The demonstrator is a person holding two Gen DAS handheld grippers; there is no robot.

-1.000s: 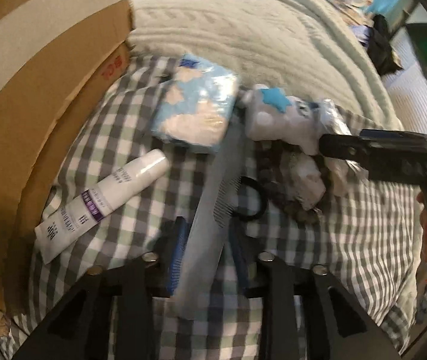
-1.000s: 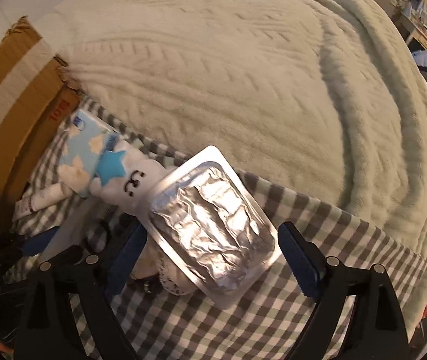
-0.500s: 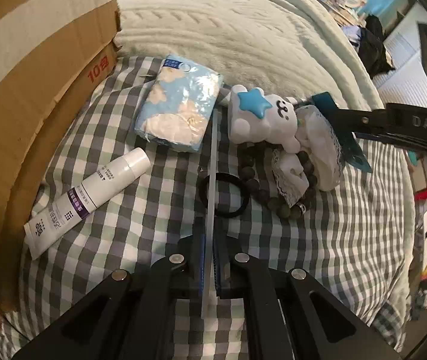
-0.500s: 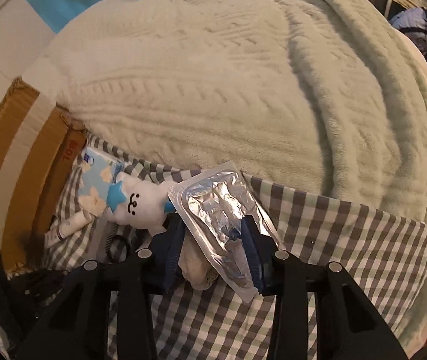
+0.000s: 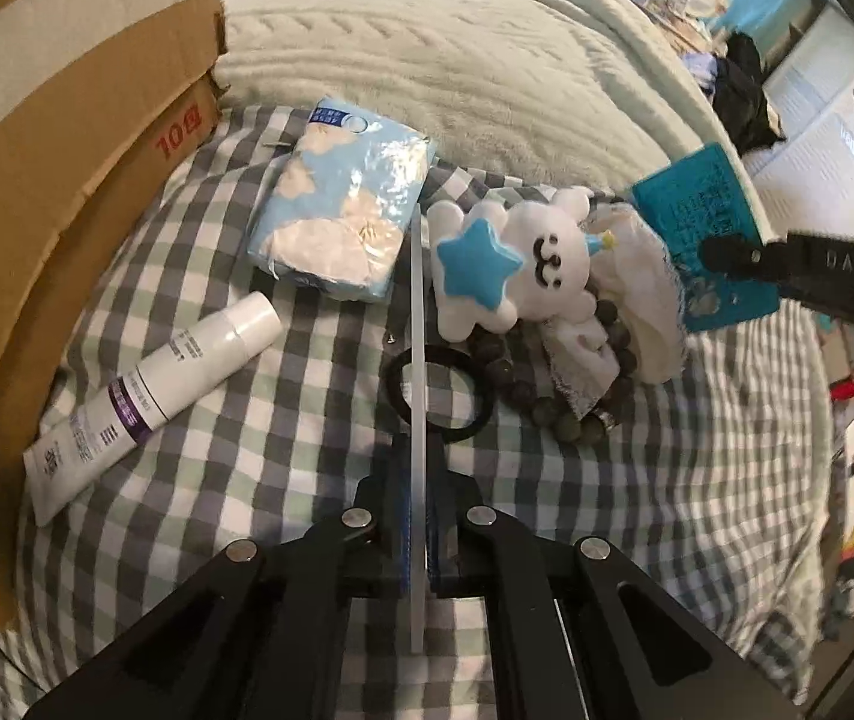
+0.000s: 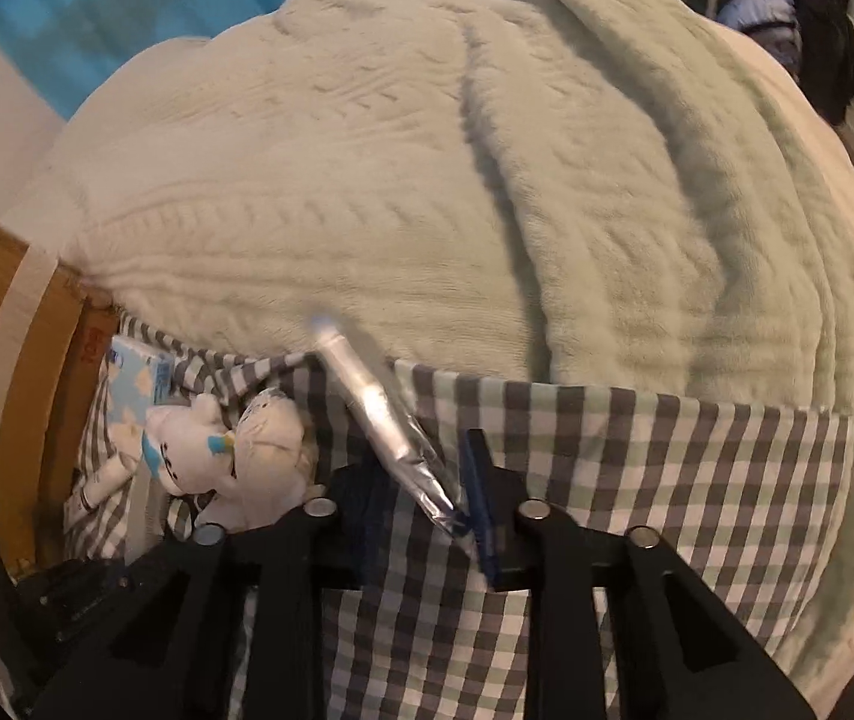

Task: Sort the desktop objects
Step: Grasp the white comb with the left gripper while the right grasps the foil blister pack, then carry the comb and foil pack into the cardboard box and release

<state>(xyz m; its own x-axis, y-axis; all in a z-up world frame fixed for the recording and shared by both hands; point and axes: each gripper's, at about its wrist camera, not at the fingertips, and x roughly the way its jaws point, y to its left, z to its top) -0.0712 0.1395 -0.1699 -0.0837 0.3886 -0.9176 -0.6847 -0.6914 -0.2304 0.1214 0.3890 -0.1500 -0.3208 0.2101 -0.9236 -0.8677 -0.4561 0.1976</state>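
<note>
My left gripper (image 5: 419,516) is shut on a grey comb (image 5: 417,360), held edge-on above the checked cloth (image 5: 318,396). My right gripper (image 6: 420,510) is shut on a foil blister pack (image 6: 378,414), lifted and turned edge-on; its teal back (image 5: 706,240) and the gripper show at the right of the left wrist view. On the cloth lie a white tube (image 5: 150,390), a blue tissue pack (image 5: 342,228), a white plush rabbit with a blue star (image 5: 511,264), a black hair tie (image 5: 457,384), a bead bracelet (image 5: 547,408) and a white fabric piece (image 5: 643,300).
A cardboard box (image 5: 66,138) stands along the left edge of the cloth. A pale green knitted blanket (image 6: 457,192) is heaped behind the cloth. Dark clothes and furniture (image 5: 745,90) lie at the far right.
My left gripper closed on the comb and turned it edge-on. My right gripper closed on the blister pack, lifted it off the plush pile and rotated it edge-on.
</note>
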